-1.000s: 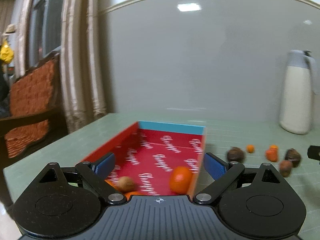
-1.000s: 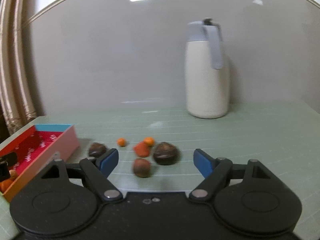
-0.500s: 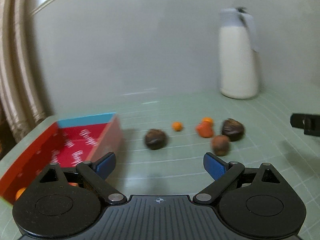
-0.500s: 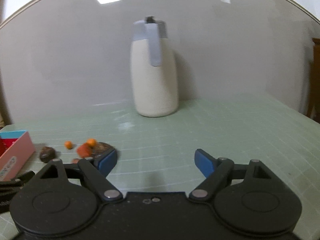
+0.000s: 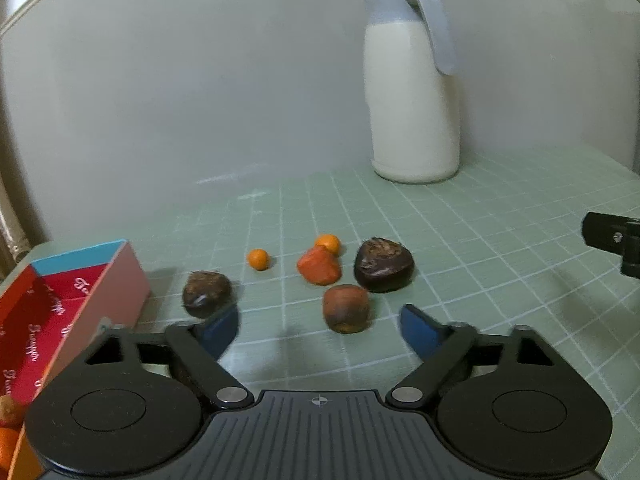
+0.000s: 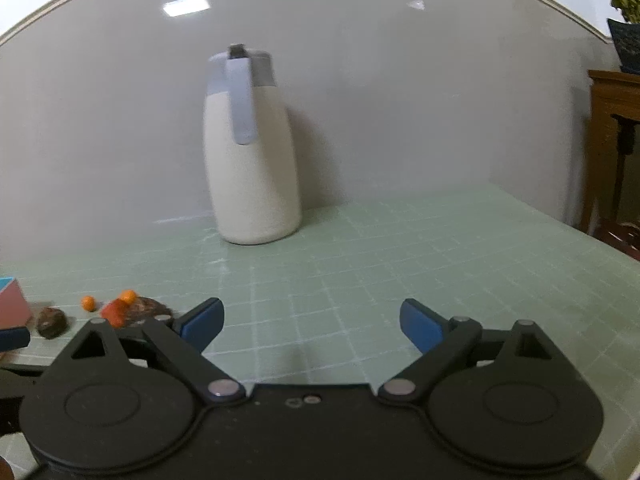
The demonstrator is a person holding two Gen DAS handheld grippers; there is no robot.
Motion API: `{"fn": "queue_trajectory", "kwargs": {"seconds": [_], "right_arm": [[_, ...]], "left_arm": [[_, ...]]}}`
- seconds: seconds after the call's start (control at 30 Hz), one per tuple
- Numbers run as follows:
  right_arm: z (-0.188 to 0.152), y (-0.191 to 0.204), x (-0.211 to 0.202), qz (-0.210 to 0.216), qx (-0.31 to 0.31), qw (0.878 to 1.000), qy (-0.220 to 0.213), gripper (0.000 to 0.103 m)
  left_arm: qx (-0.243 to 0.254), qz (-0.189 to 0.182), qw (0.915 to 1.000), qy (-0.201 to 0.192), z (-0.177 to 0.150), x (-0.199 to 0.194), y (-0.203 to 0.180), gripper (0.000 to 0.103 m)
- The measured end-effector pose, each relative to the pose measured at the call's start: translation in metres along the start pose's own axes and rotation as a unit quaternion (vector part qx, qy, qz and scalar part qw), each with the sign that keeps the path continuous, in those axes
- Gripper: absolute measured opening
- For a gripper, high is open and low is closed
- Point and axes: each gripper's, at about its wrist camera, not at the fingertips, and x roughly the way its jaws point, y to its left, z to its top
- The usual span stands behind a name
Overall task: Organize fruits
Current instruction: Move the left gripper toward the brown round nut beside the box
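left gripper (image 5: 318, 330) jaws closing, nothing gripped; brown fruit (image 5: 346, 308) dull, rounded.

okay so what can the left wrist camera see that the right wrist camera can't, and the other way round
Only the left wrist view shows the red inside of the box, with fruit in its near corner, and the brown fruit ahead of the open left gripper. Only the right wrist view shows the wooden cabinet and the open right gripper over bare mat. Both show the white jug and the loose fruits.
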Motion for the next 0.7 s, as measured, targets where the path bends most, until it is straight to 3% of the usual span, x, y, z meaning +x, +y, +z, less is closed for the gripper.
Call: {"fn": "queue_trajectory", "kwargs": {"seconds": [0.7], "right_arm": [[-0.004, -0.018, -0.001, -0.008, 0.013, 1.0, 0.009, 0.095]], "left_arm": [[-0.003, -0.015, 0.9992, 0.037, 0.008, 0.034, -0.018, 0.074]]}}
